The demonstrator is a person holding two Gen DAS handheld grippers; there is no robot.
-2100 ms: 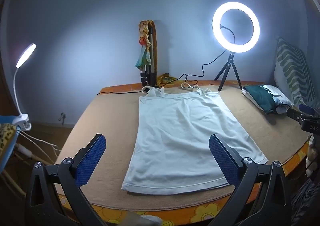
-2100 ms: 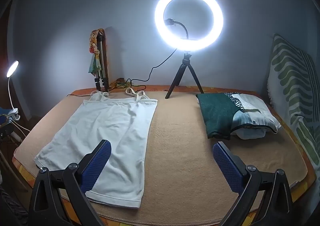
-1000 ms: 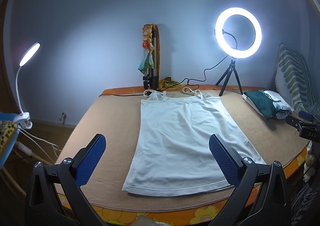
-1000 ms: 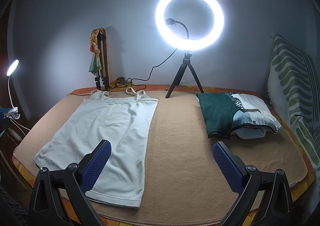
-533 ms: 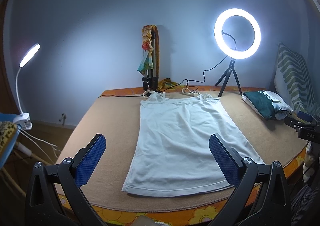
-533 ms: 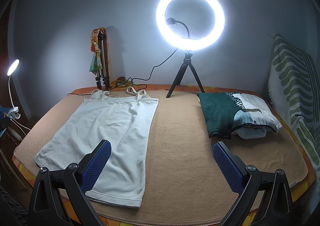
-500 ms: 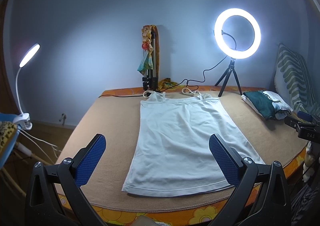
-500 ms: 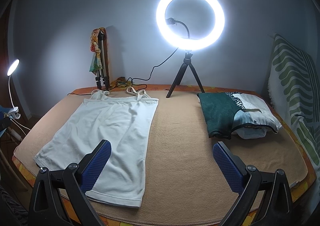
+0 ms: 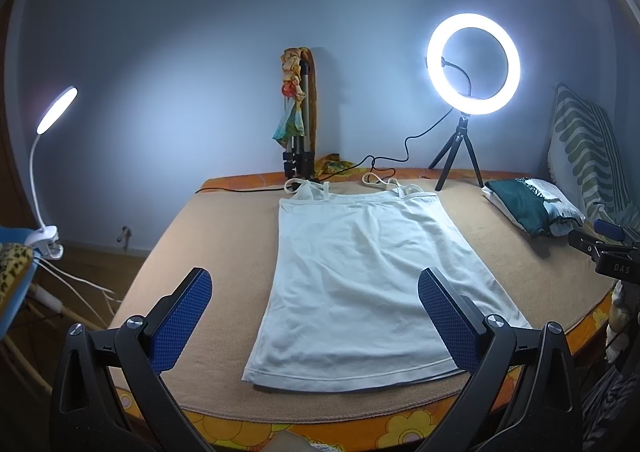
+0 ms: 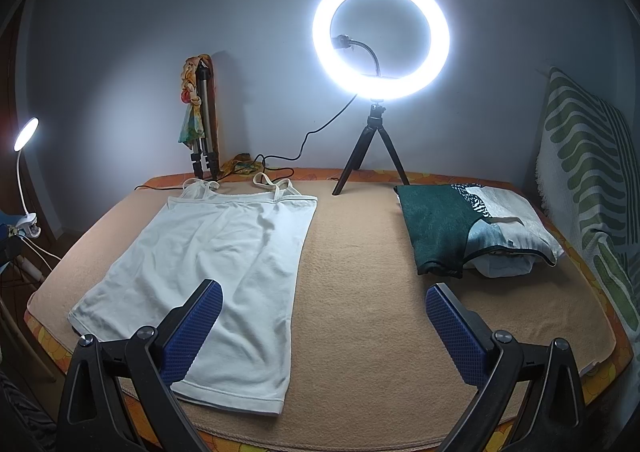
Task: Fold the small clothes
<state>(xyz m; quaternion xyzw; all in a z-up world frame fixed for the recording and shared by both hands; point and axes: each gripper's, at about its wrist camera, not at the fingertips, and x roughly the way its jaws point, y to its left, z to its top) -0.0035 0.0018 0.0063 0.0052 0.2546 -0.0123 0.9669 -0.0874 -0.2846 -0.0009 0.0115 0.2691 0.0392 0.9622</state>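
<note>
A white strappy top (image 9: 360, 272) lies flat and spread out on the tan blanket (image 9: 200, 252), straps toward the wall and hem toward me. It also shows in the right wrist view (image 10: 216, 268), at the left. My left gripper (image 9: 314, 306) is open and empty, held above the hem end of the top. My right gripper (image 10: 322, 318) is open and empty, above bare blanket (image 10: 360, 292) just right of the top. The right gripper's tip (image 9: 608, 248) shows at the right edge of the left wrist view.
A stack of folded clothes (image 10: 472, 228) lies at the right. A lit ring light on a tripod (image 10: 380, 40) stands at the back by the wall. A folded tripod with a scarf (image 10: 202, 120) leans on the wall. A striped pillow (image 10: 588, 172) is far right. A clip lamp (image 9: 52, 116) is left.
Both grippers have stayed open and empty. The left wrist view has shifted slightly. The top has not moved.
</note>
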